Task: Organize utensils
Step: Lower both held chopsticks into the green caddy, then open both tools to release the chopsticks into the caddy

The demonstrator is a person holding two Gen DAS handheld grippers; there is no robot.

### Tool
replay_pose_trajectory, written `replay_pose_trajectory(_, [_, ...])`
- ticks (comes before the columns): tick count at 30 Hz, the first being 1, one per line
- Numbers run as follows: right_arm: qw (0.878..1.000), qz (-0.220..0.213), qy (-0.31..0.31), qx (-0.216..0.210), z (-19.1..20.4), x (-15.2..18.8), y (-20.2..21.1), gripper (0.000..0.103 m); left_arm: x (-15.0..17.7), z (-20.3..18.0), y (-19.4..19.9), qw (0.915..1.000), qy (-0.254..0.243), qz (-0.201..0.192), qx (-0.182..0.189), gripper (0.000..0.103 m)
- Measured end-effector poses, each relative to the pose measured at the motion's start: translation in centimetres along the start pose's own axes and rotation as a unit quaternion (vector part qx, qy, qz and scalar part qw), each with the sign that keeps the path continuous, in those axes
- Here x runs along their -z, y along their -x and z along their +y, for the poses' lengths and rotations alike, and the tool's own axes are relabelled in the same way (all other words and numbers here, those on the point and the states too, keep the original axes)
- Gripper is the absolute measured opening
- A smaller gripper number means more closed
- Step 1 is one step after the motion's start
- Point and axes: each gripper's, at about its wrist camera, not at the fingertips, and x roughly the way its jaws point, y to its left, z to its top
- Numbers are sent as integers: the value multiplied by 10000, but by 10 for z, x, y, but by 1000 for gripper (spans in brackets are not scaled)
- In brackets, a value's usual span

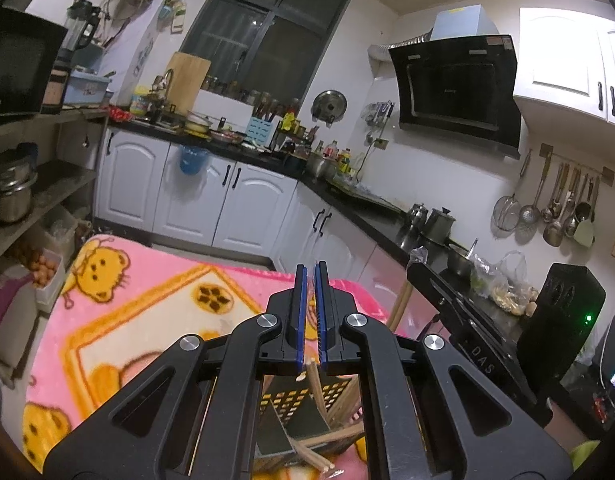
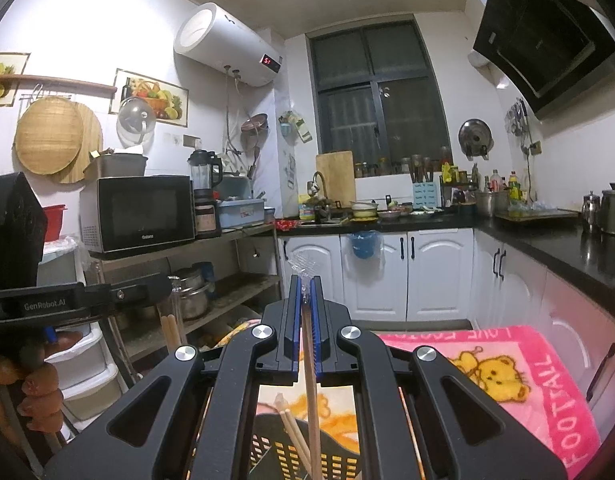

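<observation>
Below both grippers, a black perforated basket (image 1: 307,400) is seen on the pink blanket (image 1: 147,304), with several wooden chopsticks (image 1: 327,436) leaning and crossed inside it. One chopstick (image 2: 310,360), its top in clear wrap, is clamped between the closed right gripper (image 2: 306,300) fingers, its lower end reaching into the basket. A chopstick tip (image 1: 310,369) shows at the shut left gripper (image 1: 311,292).

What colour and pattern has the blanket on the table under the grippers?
The blanket is pink with yellow cartoon bears and orange borders; the left wrist view shows it best.
</observation>
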Motion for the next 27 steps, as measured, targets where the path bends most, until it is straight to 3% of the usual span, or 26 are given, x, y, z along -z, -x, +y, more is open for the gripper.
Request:
replay_pose_trajectory(20, [9968, 522, -589, 171, -30, 38, 12, 6, 40, 16, -14, 9985, 115, 491, -215, 3])
replay_pose_trajectory(25, [9936, 758, -833, 130, -40, 49, 17, 7, 48, 20, -11, 9980, 159, 539, -286, 27])
replay_pose_trajectory(27, [9926, 825, -874, 155, -43, 53, 20, 10, 51, 21, -8, 9979, 183, 527, -336, 29])
